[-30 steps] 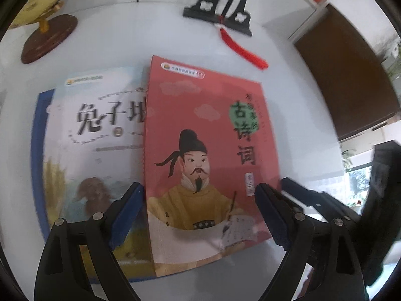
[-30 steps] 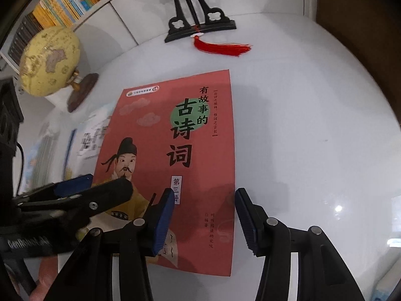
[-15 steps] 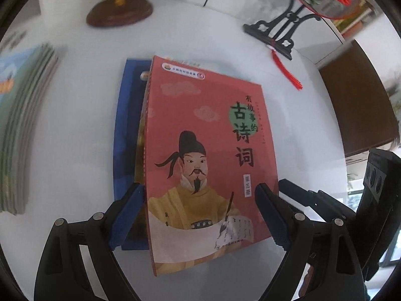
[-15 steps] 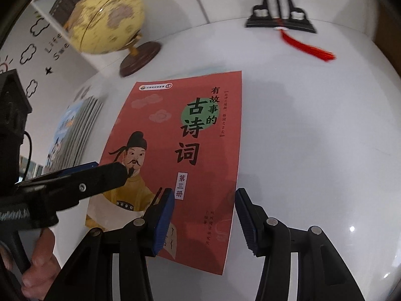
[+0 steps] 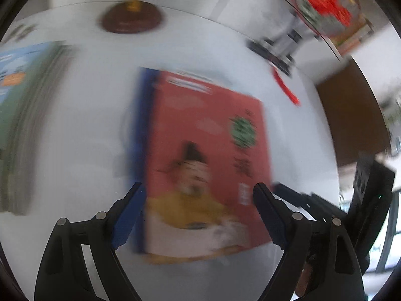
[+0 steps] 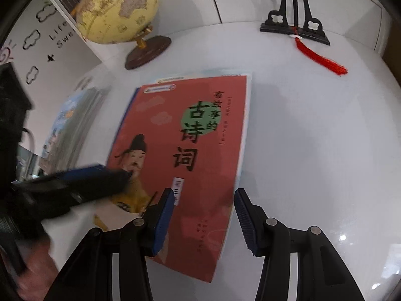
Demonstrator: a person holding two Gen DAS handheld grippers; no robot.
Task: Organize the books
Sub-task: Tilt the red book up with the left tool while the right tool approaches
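Two claws over one white tabletop. Left claw: fingers wide apart and just now closing a little, with the red book showing between them. The view is blurred, and the pads do not appear to press on the cover. Right claw: fingers drawn in to their narrowest, with a gap between the pads. The red book's near right part lies in that gap, flat on the surface below and not pinched. The red book sits ahead of and under both claws, cover up, on top of a blue book whose edge shows along its left side. A further pile of books lies well to the left of the right claw. Ahead and left of it stands a globe. Ahead and right is a black stand, with its red tassel lying on the tabletop.
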